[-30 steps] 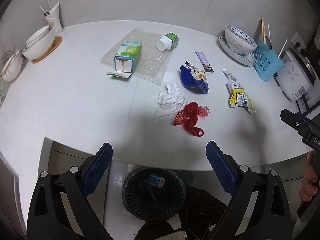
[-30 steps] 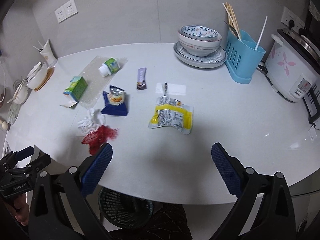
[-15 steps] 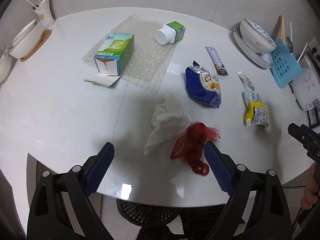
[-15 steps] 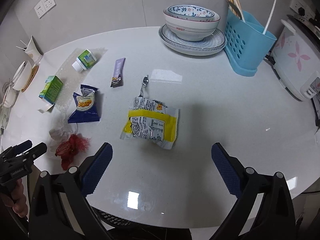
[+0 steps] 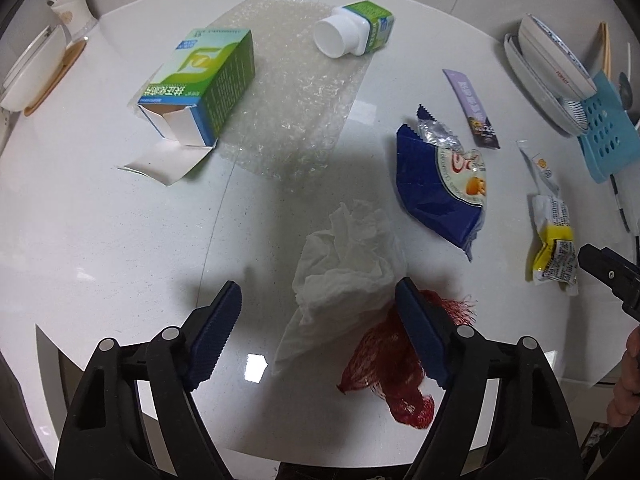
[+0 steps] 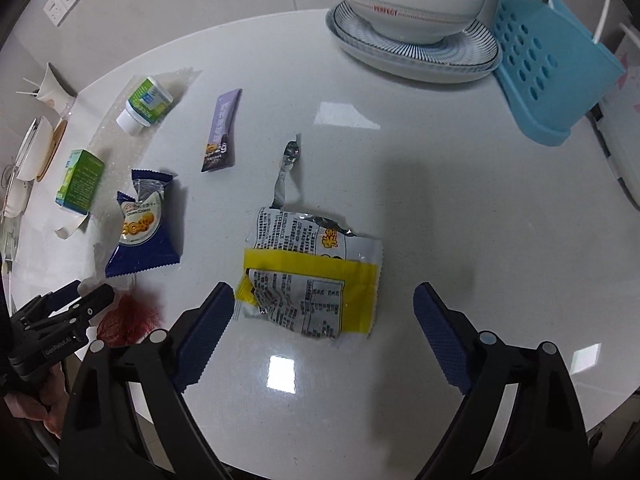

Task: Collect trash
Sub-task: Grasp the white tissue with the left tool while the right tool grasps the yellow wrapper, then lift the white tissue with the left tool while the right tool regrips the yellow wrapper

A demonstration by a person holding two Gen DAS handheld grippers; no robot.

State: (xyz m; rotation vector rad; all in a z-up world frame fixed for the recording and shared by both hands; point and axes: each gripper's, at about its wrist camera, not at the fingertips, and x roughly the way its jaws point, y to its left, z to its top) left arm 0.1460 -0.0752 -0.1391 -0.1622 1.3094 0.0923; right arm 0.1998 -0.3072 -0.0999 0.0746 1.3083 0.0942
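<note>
Trash lies on the white table (image 5: 100, 240). My left gripper (image 5: 320, 304) is open, its fingers either side of a crumpled white tissue (image 5: 344, 264); a red net bag (image 5: 392, 360) lies under the right finger. My right gripper (image 6: 324, 304) is open just above a yellow-and-silver snack wrapper (image 6: 312, 276). A blue biscuit packet (image 5: 444, 188), a purple sachet (image 5: 472, 108), a green carton (image 5: 200, 84), a small green-and-white bottle (image 5: 352, 34) and bubble wrap (image 5: 296, 96) lie farther back.
Stacked bowl and plates (image 6: 412, 12), a blue utensil caddy (image 6: 548, 64) and a white rice cooker edge stand at the back right. White bowls (image 5: 32, 68) and a cup (image 5: 72, 4) sit at the far left. A torn foil strip (image 6: 286, 172) lies behind the yellow wrapper.
Both grippers have moved forward and down over the table. The left now straddles the tissue, the right has closed in on the yellow wrapper. The bin under the table edge has dropped out of view.
</note>
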